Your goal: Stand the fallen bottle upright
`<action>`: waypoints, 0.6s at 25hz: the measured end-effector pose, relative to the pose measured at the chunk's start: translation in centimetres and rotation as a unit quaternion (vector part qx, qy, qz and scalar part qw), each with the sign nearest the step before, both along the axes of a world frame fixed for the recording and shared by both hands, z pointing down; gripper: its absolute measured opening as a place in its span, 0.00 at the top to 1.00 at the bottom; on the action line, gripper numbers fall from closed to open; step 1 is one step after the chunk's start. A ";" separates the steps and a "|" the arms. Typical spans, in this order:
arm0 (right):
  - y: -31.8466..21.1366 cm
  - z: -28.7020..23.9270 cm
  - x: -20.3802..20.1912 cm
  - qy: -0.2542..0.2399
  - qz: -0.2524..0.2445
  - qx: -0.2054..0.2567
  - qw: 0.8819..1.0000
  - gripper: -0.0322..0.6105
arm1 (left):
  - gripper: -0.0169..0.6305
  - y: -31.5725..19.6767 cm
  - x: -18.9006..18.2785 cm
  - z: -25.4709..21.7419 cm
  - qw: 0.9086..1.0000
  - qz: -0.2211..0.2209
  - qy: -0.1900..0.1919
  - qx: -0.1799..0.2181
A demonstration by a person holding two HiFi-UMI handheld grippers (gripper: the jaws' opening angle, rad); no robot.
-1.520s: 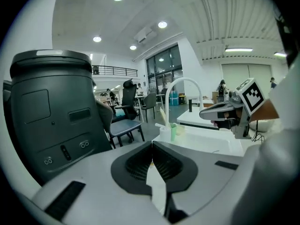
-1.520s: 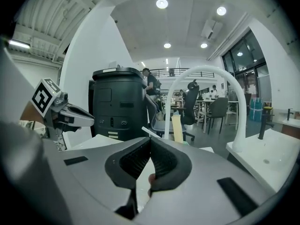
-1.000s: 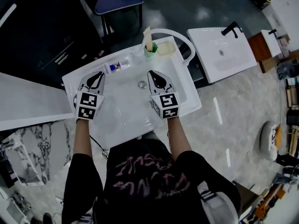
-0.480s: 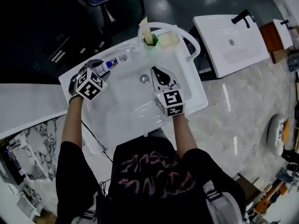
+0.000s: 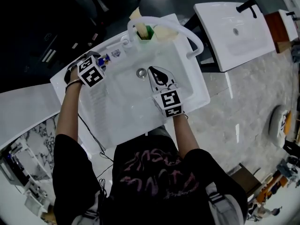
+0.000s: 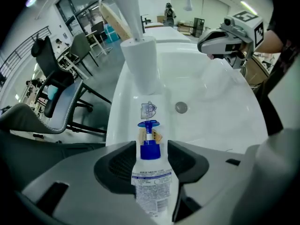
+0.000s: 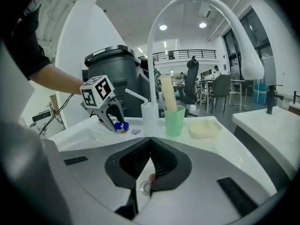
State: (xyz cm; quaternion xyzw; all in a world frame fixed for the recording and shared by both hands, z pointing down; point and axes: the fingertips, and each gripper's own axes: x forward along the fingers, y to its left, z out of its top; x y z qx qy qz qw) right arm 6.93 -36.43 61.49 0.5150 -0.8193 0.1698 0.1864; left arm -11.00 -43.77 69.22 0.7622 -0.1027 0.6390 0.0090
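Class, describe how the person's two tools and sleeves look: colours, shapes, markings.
The left tool and right tool are alike: pale grey shells, black ribbed pads, and a white cube bearing black square markers. The person wears a black short-sleeved T-shirt with pink print.

Bottle on sink rim, left of drain.

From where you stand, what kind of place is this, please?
Probably an open workshop or test hall, not a real bathroom. The white washbasin stands alone with no wall behind it, a second washbasin stands separately close by, and office chairs stand on the floor beside it.
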 end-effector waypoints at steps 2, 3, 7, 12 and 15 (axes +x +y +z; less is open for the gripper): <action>0.1 0.2 0.3 0.001 0.002 -0.005 1.000 0.93 | 0.65 0.0 0.4 0.7 1.000 0.013 -0.018 -0.010; 0.1 0.1 0.4 0.001 0.003 -0.005 1.000 0.93 | 0.67 0.0 0.5 0.9 0.999 0.017 -0.026 -0.013; 0.1 0.2 0.9 -0.004 0.002 -0.005 1.000 0.93 | 0.74 -0.3 0.5 1.3 0.999 0.024 -0.046 -0.011; 0.4 0.4 1.3 -0.010 0.003 -0.010 1.000 0.93 | 0.75 -0.4 0.6 1.2 0.999 0.022 -0.040 -0.016; 0.7 0.3 1.1 -0.010 0.001 -0.010 1.000 0.93 | 0.76 -0.2 0.7 0.8 0.999 0.019 -0.026 -0.014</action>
